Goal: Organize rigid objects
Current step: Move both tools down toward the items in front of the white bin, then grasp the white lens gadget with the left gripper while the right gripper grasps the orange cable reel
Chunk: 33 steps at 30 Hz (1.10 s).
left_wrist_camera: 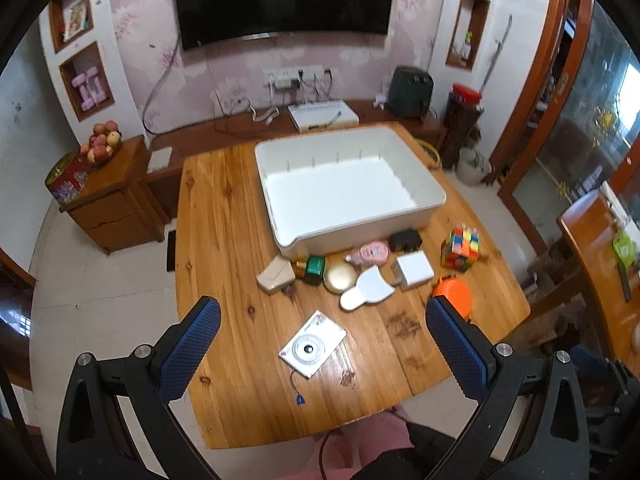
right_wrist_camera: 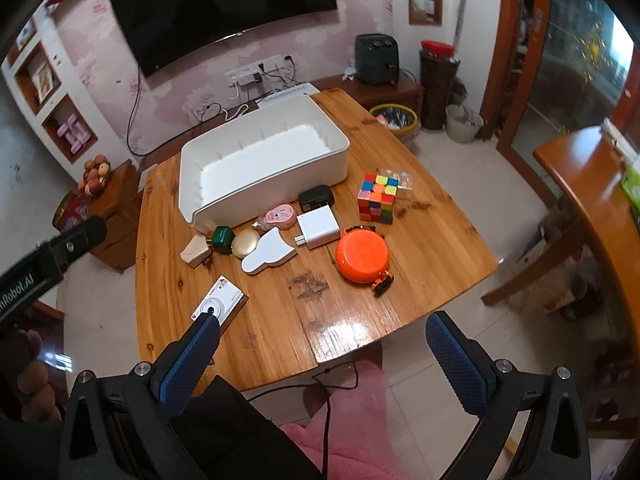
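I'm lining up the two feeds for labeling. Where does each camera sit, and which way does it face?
Left wrist: on the left hand-held gripper, above the table's near edge, facing the camera and white bin; its open fingers show.
Right wrist: on the right hand-held gripper, further right, facing the orange disc; its open fingers show, the left gripper's body at left.
Shared: wooden table, bin, puzzle cube.

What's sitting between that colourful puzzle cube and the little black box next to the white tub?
Nothing; in the right wrist view, only bare wooden table shows between the puzzle cube and the black box beside the white tub.
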### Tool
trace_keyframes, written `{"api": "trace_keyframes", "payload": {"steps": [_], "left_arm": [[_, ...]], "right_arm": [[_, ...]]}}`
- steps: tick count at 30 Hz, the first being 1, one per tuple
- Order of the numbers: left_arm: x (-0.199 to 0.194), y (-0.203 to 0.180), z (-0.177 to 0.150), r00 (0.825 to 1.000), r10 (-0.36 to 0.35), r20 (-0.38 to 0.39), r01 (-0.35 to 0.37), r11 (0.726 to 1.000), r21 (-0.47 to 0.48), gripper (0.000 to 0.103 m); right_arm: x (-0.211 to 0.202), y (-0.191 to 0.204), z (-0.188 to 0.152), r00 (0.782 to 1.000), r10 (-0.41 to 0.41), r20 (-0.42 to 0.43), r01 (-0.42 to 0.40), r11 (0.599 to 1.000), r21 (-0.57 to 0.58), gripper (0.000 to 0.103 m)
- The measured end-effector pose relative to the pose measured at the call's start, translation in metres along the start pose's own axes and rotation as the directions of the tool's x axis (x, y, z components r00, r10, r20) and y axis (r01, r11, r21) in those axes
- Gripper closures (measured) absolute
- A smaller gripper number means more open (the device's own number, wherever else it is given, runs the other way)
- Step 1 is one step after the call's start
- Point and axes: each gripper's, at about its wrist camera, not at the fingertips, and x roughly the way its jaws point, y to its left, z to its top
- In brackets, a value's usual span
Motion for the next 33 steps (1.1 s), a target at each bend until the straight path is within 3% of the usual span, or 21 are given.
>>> {"api": "trace_keyframes", "payload": {"steps": [7,11,16,20,33], "left_arm": [[0.02,0.005,0.002,0.994,0.015,-0.106,-0.012,0.999,0.033,0.001],[0.037,0.009,0.005,0.981,0.04,-0.191,-0.031,0.998,0.051,0.001],[0.063,0.009,0.005,0.951,0.067,-0.303,-0.032,0.992,0.121,0.001],[0.08,0.002,0.006,0.932,0.105,-0.347,-0.041,0.982,0.185,0.001],[0.153,-0.016,0.006,0.826,0.189,-0.531,-0.026,0.954,0.299,0.001]], "right_arm": [[0.029,-0.011,0.013,0.996,0.044,-0.077,-0.038,0.997,0.073,0.0],[0.051,-0.014,0.024,0.988,0.083,-0.128,-0.07,0.992,0.102,0.0],[0.077,-0.016,0.039,0.974,0.09,-0.206,-0.066,0.991,0.12,0.0],[0.095,-0.021,0.048,0.962,0.097,-0.256,-0.065,0.99,0.129,0.0],[0.153,-0.043,0.065,0.91,0.102,-0.402,-0.026,0.981,0.19,0.0]]}}
